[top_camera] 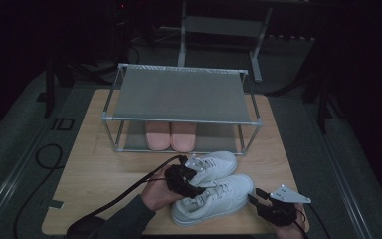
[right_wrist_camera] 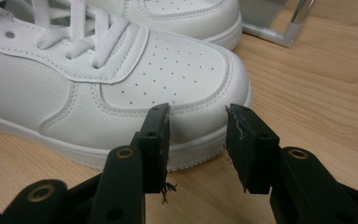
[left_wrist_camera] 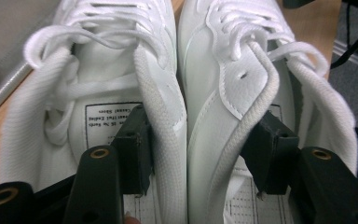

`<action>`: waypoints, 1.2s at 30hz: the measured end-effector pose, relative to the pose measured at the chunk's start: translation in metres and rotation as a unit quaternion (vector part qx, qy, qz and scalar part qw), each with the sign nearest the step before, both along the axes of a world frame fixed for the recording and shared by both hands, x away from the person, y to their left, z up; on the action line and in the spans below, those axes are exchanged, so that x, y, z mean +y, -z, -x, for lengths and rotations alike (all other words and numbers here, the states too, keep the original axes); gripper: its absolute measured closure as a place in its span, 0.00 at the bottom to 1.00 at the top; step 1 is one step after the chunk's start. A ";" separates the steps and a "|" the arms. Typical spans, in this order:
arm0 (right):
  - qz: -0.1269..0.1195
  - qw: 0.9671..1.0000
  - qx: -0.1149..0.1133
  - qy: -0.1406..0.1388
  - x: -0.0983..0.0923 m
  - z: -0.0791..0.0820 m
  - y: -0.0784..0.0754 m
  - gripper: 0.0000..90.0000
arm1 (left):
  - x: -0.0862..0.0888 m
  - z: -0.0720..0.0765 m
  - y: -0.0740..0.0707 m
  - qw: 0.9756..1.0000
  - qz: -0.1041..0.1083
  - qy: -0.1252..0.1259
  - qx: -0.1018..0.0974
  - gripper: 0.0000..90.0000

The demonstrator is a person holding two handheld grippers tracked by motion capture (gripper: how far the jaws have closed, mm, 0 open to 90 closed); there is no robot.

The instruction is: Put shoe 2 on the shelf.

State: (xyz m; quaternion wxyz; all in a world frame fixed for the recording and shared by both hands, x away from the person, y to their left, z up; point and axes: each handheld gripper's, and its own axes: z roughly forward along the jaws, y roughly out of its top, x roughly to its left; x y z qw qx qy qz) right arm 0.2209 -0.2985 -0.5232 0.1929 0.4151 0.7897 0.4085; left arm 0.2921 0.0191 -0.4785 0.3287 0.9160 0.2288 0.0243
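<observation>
Two white lace-up sneakers lie side by side on the wooden table, the far one (top_camera: pixel 214 164) and the near one (top_camera: pixel 219 199), toes toward the right. My left gripper (top_camera: pixel 191 181) reaches into their openings from the heel end. In the left gripper view one jaw sits inside each shoe (left_wrist_camera: pixel 42 121) (left_wrist_camera: pixel 223 79), and the pads press the two adjoining collar walls together between them (left_wrist_camera: pixel 205 140). My right gripper (top_camera: pixel 256 196) waits at the near sneaker's toe (right_wrist_camera: pixel 121 79), jaws apart (right_wrist_camera: pixel 198 126), nothing between them.
A metal two-tier shoe rack (top_camera: pixel 181 94) stands behind the sneakers, with a pair of pink slippers (top_camera: pixel 170 135) on its lower shelf. Its front leg (right_wrist_camera: pixel 284 32) is close to the far sneaker's toe (right_wrist_camera: pixel 186 14). Bare table (top_camera: pixel 94 164) lies to the left.
</observation>
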 end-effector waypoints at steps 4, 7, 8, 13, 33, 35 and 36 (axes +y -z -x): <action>0.000 1.000 0.000 0.003 -0.002 0.002 0.001 0.66 | -0.003 0.001 -0.001 1.000 -0.016 0.002 -0.011 0.59; 0.000 1.000 0.001 0.005 -0.003 0.003 0.002 0.66 | -0.004 0.003 -0.002 0.999 -0.022 0.001 -0.025 0.70; 0.002 1.000 0.002 0.007 -0.004 0.003 0.002 0.66 | -0.004 0.003 -0.003 0.999 -0.024 0.002 -0.029 0.72; 0.014 1.000 0.004 0.011 -0.005 0.005 0.005 0.65 | -0.003 0.004 -0.004 0.999 -0.024 0.005 -0.032 0.81; 0.000 0.999 0.016 0.037 -0.021 0.014 0.014 0.62 | 0.002 0.000 -0.013 1.000 0.005 0.005 -0.025 0.86; -0.001 0.999 0.017 0.038 -0.022 0.015 0.015 0.61 | 0.002 -0.001 -0.014 1.000 0.006 0.005 -0.028 0.86; -0.001 0.999 0.017 0.038 -0.022 0.015 0.015 0.61 | 0.002 -0.001 -0.014 1.000 0.006 0.005 -0.028 0.86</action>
